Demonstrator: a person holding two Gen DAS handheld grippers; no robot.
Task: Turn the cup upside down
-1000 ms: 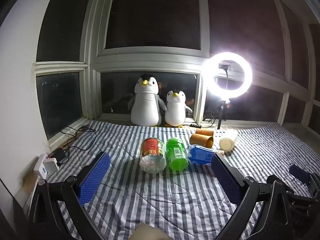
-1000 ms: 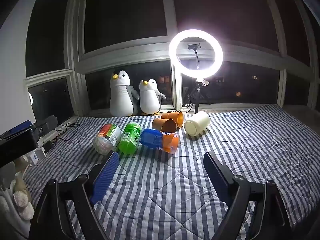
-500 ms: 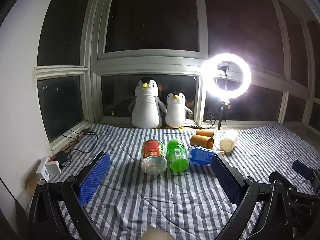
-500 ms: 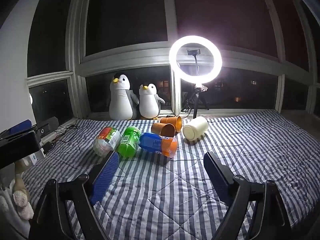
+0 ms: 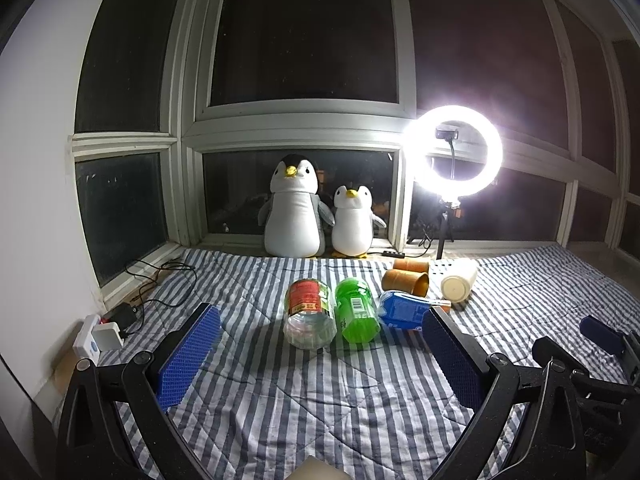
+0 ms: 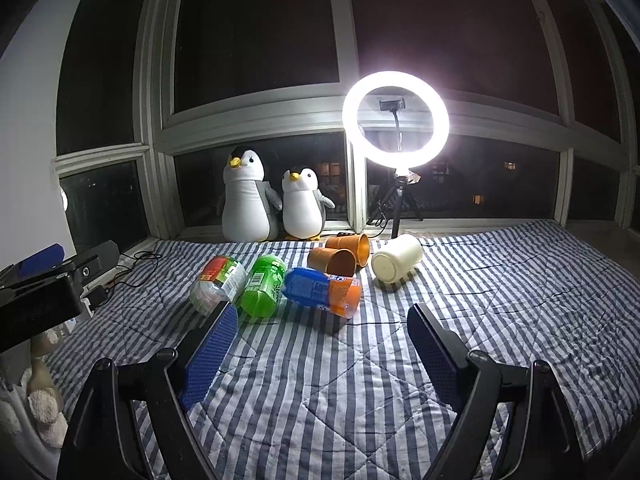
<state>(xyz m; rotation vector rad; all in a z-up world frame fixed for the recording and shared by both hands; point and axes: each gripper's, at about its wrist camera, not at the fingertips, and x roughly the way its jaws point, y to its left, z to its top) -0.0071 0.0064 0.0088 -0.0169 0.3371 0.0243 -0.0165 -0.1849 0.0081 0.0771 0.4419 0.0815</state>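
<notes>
A bed with a striped blanket [image 6: 500, 292] is seen from both cameras. On it, three cups are laid on their sides. A cream cup [image 6: 396, 263] is found on the right of the group, with its flat bottom turned toward the right camera. Two orange cups are placed just beside it. The near orange cup [image 6: 332, 261] is touching the far orange cup [image 6: 349, 245], and their open mouths are turned to the right.

Three bottles are laid in a row in front of the cups. A clear bottle with a red label [image 5: 309, 312] is put on the left. A green bottle [image 5: 356, 312] is pressed against it. A blue and orange bottle [image 6: 322, 291] is laid next to the green one, close to the near orange cup.

The left gripper [image 5: 320, 356] is held over the blanket, near the bottles. Its blue fingers [image 5: 188, 356] are spread wide, and nothing is held between them. The right gripper [image 6: 320, 354] is held over the blanket too, well apart from the cups. Its fingers [image 6: 208, 354] are also spread wide with nothing between them.

Two toy penguins [image 6: 244, 200] are set by the window. A bright ring light [image 6: 395, 120] is stood next to them. A white plug box [image 5: 98, 338] with wires is seen at the left edge of the bed.
</notes>
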